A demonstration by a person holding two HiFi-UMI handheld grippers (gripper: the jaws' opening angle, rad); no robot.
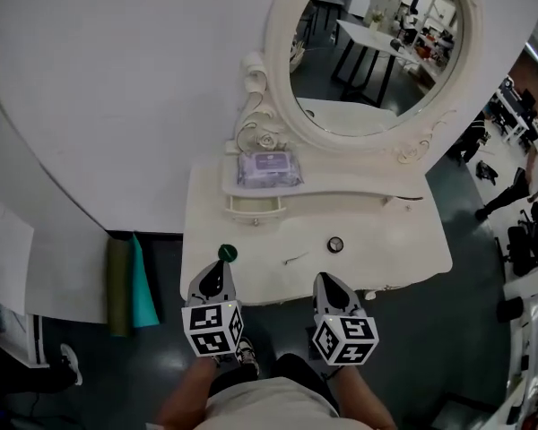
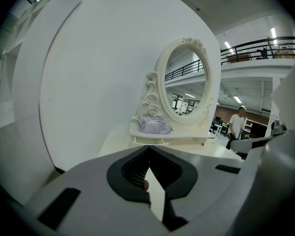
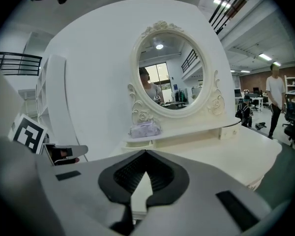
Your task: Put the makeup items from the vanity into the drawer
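The cream vanity (image 1: 403, 240) stands under an oval mirror (image 1: 377, 43). A purple wipes pack (image 1: 269, 168) lies on its raised shelf and also shows as the pack (image 2: 155, 126) and the pack (image 3: 145, 130). On the top lie a small round compact (image 1: 335, 244), a thin stick (image 1: 294, 259) and a dark green round-topped item (image 1: 227, 253). My left gripper (image 1: 217, 271) is at the front edge, its tip just below the green item; touching or not, I cannot tell. Its jaws (image 2: 148, 151) meet, with a small reddish spot low in the gap. My right gripper (image 1: 325, 280) (image 3: 146, 154) is shut and empty, beside it.
A curved white wall (image 1: 117, 106) backs the vanity. Rolled green and teal mats (image 1: 130, 285) lean left of it. Office chairs (image 1: 524, 240) stand at the right. A person (image 3: 274, 97) stands far off on the grey floor. My left gripper (image 3: 64, 154) shows in the right gripper view.
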